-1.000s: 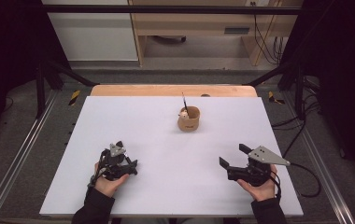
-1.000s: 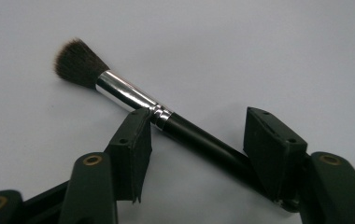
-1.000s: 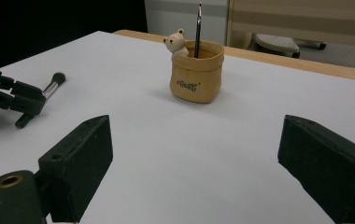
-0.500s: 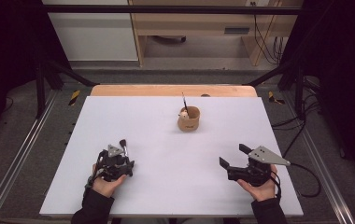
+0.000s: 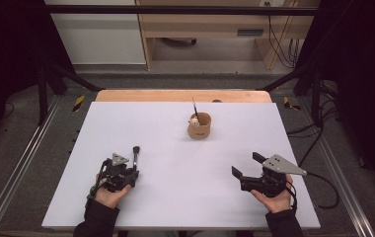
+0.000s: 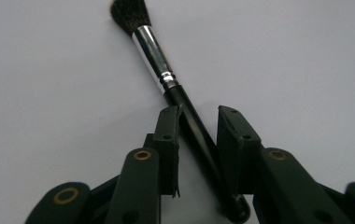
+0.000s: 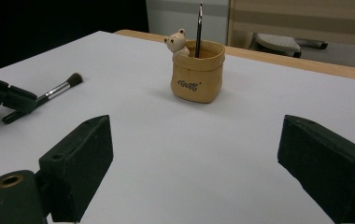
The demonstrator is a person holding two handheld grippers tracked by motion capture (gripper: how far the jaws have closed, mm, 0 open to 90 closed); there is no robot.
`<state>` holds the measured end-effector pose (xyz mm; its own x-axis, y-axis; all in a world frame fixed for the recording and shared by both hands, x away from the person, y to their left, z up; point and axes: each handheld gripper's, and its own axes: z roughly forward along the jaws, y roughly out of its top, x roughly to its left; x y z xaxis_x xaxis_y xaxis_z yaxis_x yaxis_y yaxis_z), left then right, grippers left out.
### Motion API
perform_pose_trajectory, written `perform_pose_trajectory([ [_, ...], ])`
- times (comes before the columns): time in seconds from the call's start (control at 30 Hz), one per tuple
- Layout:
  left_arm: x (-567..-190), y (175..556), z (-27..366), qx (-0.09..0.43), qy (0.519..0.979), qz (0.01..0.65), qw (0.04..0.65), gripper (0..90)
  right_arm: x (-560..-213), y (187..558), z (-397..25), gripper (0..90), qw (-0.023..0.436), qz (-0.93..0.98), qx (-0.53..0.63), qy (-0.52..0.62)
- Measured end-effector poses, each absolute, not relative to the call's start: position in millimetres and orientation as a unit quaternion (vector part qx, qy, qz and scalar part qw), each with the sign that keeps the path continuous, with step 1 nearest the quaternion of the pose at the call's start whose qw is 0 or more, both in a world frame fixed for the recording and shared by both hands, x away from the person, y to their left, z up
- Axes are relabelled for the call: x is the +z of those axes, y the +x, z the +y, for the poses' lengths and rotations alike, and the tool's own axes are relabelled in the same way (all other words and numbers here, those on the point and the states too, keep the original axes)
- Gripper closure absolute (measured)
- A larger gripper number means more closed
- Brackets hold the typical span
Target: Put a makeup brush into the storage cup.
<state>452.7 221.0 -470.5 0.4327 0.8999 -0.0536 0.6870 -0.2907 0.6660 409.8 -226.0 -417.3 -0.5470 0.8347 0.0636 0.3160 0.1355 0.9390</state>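
The left gripper point(image 6: 199, 126) has its two black jaws around the black handle of a makeup brush point(image 6: 178, 98). In the left gripper view the handle runs up between them, close against the left jaw, with a narrow strip of white showing between it and the right jaw, so whether they are clamped firmly on it cannot be told for sure. The handle's rounded end lies low between the jaws, the silver collar sits just past their tips, and the dark bristles point away over the white table point(image 6: 49, 70). In the high view this gripper point(image 5: 126, 170) sits near the front left of the table in the person's left hand point(image 5: 109, 195), and the brush point(image 5: 135, 154) reaches out from it toward the far side, bristles farthest from the hand.

The right gripper point(image 7: 194, 154) has its jaws spread wide apart with nothing between them. In the high view it point(image 5: 247, 165) is held near the front right of the table by the right hand point(image 5: 274, 197), well apart from the left one.

Ahead of the right gripper stands a small tan pot point(image 7: 197, 70) shaped like a sack, with a little bear figure point(image 7: 177, 43) at its rim and a thin dark stick point(image 7: 199, 28) standing upright in it. The pot point(image 5: 199, 126) stands toward the far middle of the table, well apart from both grippers
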Motion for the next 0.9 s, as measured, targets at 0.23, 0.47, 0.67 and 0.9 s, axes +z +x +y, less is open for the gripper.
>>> perform_pose_trajectory([
  [0.23,-469.8,452.6,222.7,0.163,0.789,0.503,0.313,74.2,-417.5,410.1,-225.8,10.8,0.251,0.711,0.518,0.405],
  [0.47,-469.5,453.1,224.5,0.164,0.794,0.496,0.310,78.3,-417.6,410.0,-225.9,10.8,0.249,0.711,0.518,0.404],
  [0.67,-468.5,453.2,224.8,0.162,0.801,0.488,0.306,78.4,-417.6,410.1,-225.9,10.9,0.249,0.711,0.519,0.405],
  [0.9,-468.4,453.6,224.3,0.159,0.804,0.484,0.308,75.1,-417.9,410.2,-225.6,10.9,0.248,0.711,0.518,0.406],
])
